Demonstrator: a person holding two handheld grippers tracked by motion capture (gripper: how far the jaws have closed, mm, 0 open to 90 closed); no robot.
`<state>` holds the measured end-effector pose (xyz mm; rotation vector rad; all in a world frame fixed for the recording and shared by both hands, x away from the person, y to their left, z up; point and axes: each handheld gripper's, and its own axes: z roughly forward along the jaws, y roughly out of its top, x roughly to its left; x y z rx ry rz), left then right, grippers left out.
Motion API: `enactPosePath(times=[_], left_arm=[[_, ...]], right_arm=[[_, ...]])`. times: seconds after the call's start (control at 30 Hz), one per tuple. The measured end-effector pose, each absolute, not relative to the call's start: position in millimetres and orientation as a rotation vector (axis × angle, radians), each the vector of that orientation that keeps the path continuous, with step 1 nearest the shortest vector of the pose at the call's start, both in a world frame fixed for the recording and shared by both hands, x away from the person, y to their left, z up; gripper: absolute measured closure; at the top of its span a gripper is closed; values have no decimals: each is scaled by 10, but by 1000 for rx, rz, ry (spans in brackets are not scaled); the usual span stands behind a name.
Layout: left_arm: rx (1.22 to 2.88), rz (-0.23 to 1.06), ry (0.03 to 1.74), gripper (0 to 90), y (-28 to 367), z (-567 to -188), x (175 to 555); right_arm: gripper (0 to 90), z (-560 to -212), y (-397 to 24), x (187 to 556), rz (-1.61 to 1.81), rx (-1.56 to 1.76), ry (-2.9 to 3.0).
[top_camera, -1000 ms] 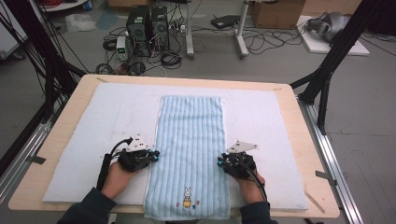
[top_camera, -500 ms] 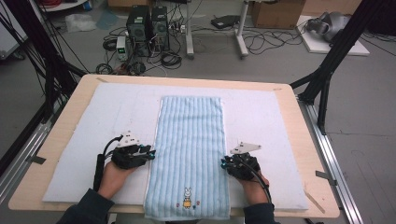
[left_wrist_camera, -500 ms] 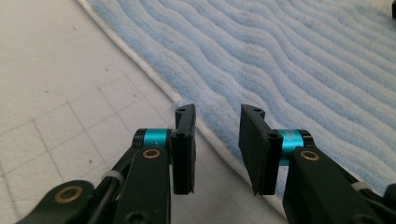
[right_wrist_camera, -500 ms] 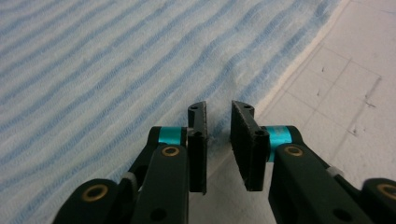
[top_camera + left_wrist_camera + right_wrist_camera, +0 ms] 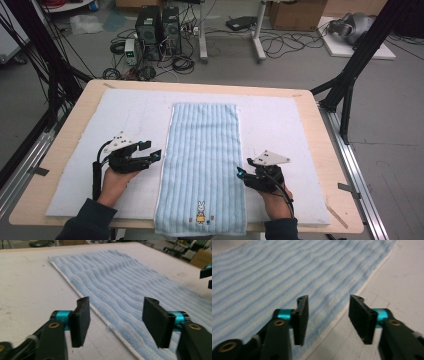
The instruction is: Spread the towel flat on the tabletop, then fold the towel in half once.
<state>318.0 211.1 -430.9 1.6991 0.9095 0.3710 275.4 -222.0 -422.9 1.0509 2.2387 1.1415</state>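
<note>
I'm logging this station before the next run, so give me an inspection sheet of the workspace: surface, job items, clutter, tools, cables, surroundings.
Surface: wooden table covered by a white mat.
Job's things: light blue striped towel lying flat lengthwise on the mat, rabbit print at the near end, which overhangs the table's near edge.
Clutter: nothing seen on the mat beside the towel.
Grippers: left tool at the towel's left edge, jaws just opened, nothing between them; right tool at the towel's right edge, jaws just opened, nothing between them.
Cables: a black cable trails from the left tool; tangled leads on the floor.
Surroundings: computer towers, cardboard box, black frame struts.
</note>
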Motion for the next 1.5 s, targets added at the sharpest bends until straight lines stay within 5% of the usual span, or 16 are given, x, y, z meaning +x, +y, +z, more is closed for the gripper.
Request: enactPosePath(times=[0.13,0.27,0.73,1.5], left_arm=[[1647,370,904,172,2190,-4280,3197],[1623,376,872,153,2241,-4255,3214],[1624,431,782,167,2309,-4221,3184],[1624,331,925,162,2341,-4284,3227]], right_arm=[[245,-4190,-2301,2765,1193,1086,2159],[108,-4140,-2430,2793,1210,1104,2064],[108,-4060,-2589,2709,1286,1040,1983],[108,-4150,-2583,2772,1237,1129,2022]])
